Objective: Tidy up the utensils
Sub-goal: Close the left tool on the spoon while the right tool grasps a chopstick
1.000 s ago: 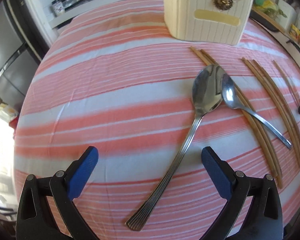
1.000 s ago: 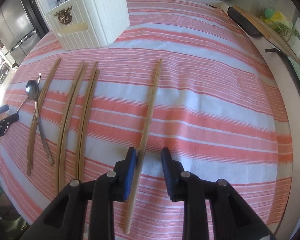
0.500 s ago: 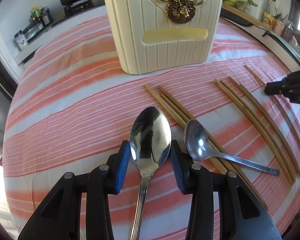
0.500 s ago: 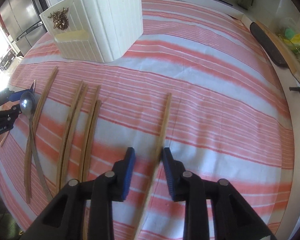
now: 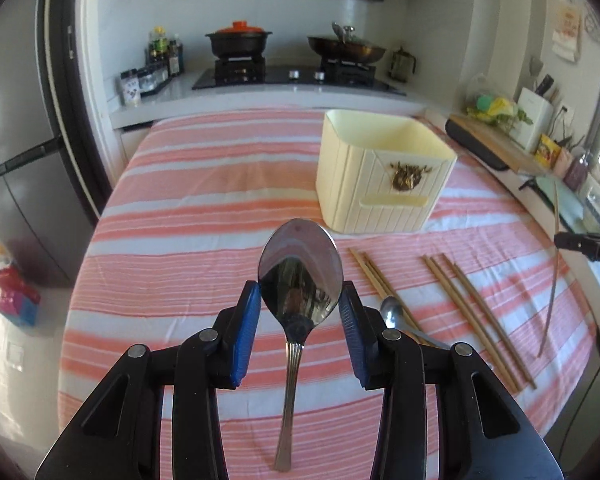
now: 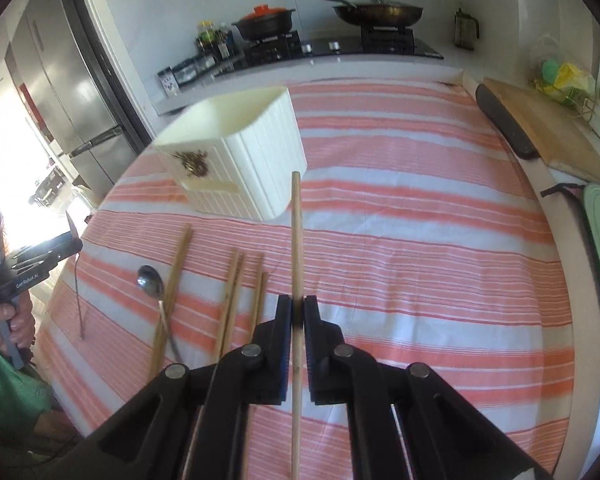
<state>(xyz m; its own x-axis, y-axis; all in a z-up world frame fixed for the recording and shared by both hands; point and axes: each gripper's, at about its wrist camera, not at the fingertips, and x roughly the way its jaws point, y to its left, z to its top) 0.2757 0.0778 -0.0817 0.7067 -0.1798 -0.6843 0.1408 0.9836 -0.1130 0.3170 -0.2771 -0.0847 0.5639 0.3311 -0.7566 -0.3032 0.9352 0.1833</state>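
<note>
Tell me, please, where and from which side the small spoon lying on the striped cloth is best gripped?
Probably the slim handle of the small spoon, taken from above with jaws across it. It lies flat on the striped cloth, bowl toward the cream holder. The chopsticks lie close against it, so the handle's near end may be awkward.

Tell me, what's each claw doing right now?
Left gripper shut on big spoon, lifted. Right gripper shut on chopstick. Cream holder ahead, path open.

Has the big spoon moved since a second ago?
Yes. The big spoon lay flat on the striped cloth; now the left gripper holds it lifted above the cloth, its bowl toward the cream holder.
</note>
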